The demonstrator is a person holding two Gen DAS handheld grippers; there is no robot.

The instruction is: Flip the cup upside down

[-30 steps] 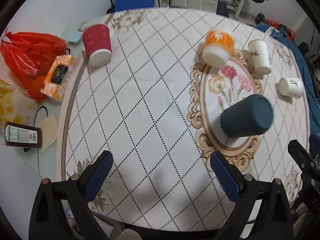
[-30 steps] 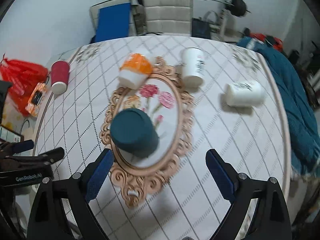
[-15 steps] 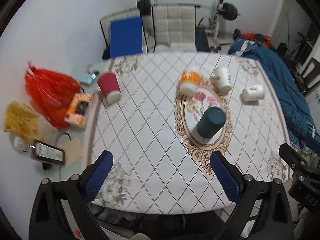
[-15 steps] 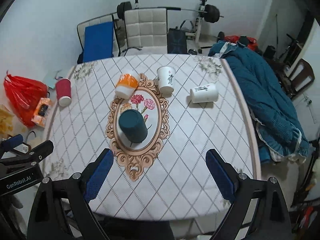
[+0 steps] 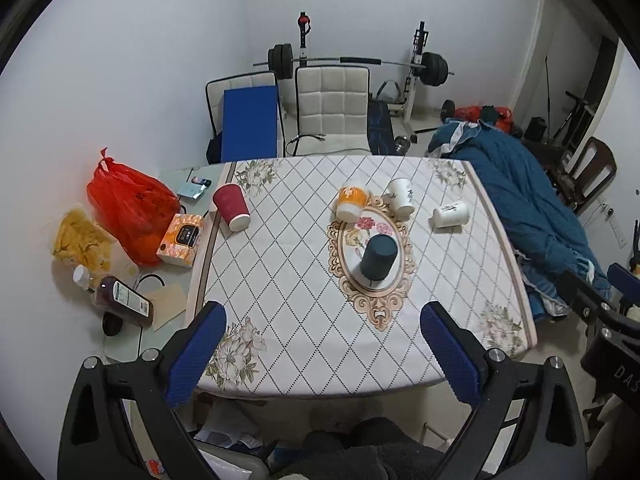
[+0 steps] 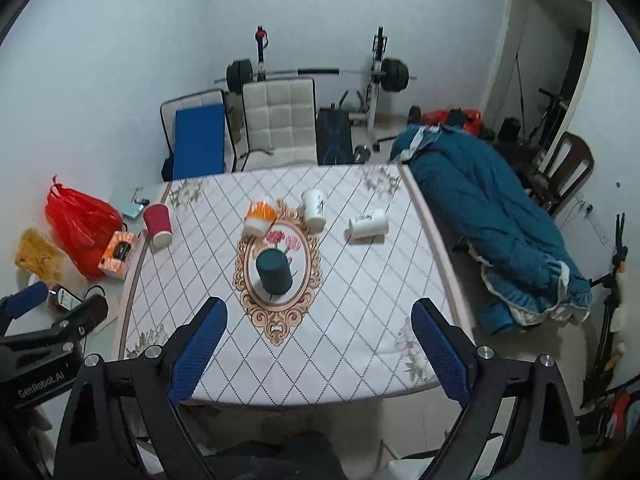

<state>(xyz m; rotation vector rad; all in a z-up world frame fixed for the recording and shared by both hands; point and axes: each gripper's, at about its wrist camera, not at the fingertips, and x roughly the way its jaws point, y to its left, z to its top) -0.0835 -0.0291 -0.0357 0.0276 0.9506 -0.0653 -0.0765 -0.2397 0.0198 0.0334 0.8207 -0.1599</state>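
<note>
A dark teal cup (image 5: pixel 378 258) stands upside down on the oval flower medallion at the middle of the table; it also shows in the right wrist view (image 6: pixel 273 271). An orange and white cup (image 5: pixel 350 202), a white cup (image 5: pixel 401 195) and a red paper cup (image 5: pixel 232 206) stand upside down too. Another white cup (image 5: pixel 451 213) lies on its side. My left gripper (image 5: pixel 322 334) is open and empty, high above the near table edge. My right gripper (image 6: pixel 319 330) is open and empty, also well back from the cups.
The table (image 5: pixel 280 280) has a diamond-pattern cloth. A red plastic bag (image 5: pixel 128 208), a tissue box (image 5: pixel 181 234) and a bottle (image 5: pixel 122 300) lie to the left. Chairs (image 5: pixel 332 108) and a barbell rack stand behind. A blue blanket (image 5: pixel 532 216) lies on the right.
Both grippers have pulled up and back from the table, so the cups look much smaller and the whole table and room show. Both stay open. The cups have not moved.
</note>
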